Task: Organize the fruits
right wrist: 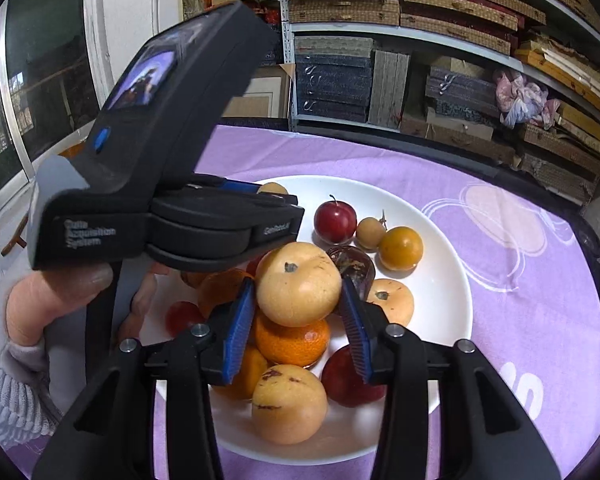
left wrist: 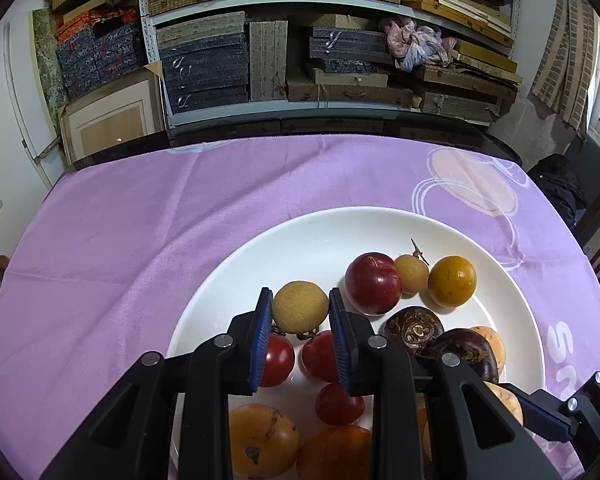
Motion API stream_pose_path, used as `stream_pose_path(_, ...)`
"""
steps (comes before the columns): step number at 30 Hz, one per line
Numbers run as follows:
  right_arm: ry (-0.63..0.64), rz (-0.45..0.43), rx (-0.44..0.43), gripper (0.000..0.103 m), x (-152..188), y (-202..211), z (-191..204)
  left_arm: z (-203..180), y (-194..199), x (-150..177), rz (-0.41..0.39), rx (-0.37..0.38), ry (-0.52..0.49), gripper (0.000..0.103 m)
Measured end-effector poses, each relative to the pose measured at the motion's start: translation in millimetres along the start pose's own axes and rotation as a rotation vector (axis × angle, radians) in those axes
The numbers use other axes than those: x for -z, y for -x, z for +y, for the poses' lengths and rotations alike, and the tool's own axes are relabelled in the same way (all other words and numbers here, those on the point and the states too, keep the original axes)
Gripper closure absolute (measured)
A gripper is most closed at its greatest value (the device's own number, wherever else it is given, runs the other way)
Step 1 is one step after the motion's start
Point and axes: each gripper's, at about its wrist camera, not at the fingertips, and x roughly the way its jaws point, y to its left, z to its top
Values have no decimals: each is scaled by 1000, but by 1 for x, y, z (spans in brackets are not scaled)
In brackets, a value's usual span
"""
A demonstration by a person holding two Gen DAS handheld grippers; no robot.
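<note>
Left claw [left wrist: 300,312]: pinched a small tan fruit [left wrist: 299,307] between its blue pads, over the near-left part of the plate.
Right claw [right wrist: 298,300]: clamped on a pale yellow fruit [right wrist: 298,284], held above the heap.
Beneath the left claw: red cherry tomatoes [left wrist: 320,354] and a yellow-orange fruit [left wrist: 262,440] crowded directly below.
Beneath the right claw: a mandarin [right wrist: 292,340] and another pale yellow fruit [right wrist: 289,404] lay close under it.
Between the claws: the left device's body and the person's hand [right wrist: 60,300] blocked the plate's left side in the right view.
Plate [left wrist: 300,236]: white, holding a red plum [left wrist: 373,283], an orange fruit [left wrist: 452,281] and dark passion fruits [left wrist: 414,326].
Worktop [left wrist: 140,220]: covered with purple cloth.
Beyond: shelves [left wrist: 340,108] stacked with boxes.
</note>
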Motion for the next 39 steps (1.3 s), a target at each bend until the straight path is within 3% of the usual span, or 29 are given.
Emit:
stream_pose_path(3,-2,1,5,49,3,-1,-2,4,-2,1,0,11,25,57)
stream_pose_path(13,-53,-49,-7,43,14,39,-14,10,40,21,-48,-1,22,52)
stream_pose_path(24,-119,-95,8,28,70,99,-14,5,124,101,-153,-47,-9,30)
stream_pose_path(29,-173,-130,39,16,92,117,-12,1,143,136,-163,-59,13,25)
stream_pose_path(34,-160,-161,73,5,99,128,1,-7,157,154,-182,-91,24,16)
stream_pose_path(39,-153,-148,111,4,100,127,10,-11,167,162,-198,-106,27,7)
